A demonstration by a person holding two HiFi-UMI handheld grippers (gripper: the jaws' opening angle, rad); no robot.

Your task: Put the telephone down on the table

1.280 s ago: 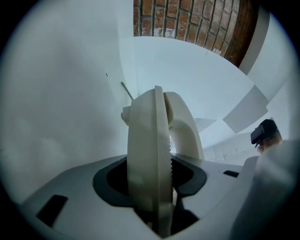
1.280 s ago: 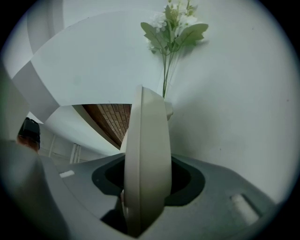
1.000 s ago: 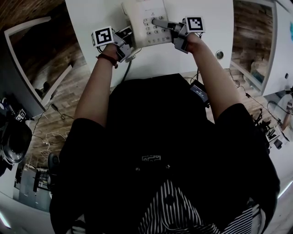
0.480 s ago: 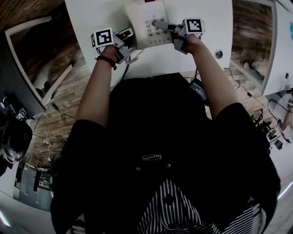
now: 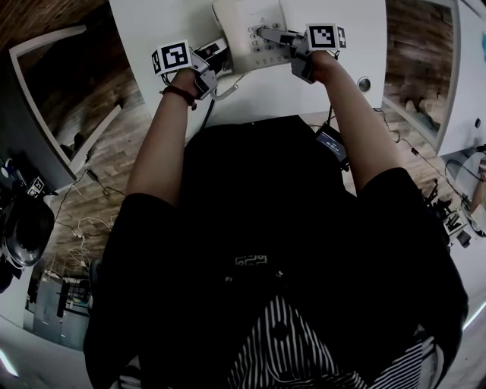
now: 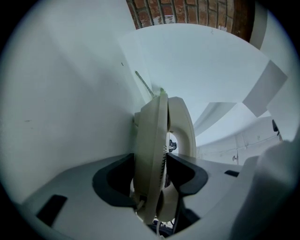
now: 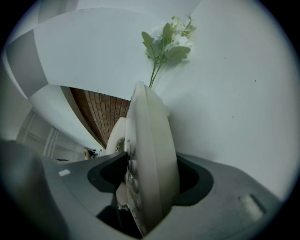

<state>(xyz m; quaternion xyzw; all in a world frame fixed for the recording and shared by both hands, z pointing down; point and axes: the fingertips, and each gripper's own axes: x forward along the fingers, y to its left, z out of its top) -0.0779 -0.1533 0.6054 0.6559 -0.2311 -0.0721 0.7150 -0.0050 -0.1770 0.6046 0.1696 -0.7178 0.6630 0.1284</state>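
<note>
Beige telephone point(image 5: 239, 30) clamped edgewise by left tool point(image 5: 215, 59) (forearm point(image 5: 162, 144) stretched forward).

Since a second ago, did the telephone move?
Yes. The telephone has shifted slightly right in the head view, toward the round hole in the table.
</note>
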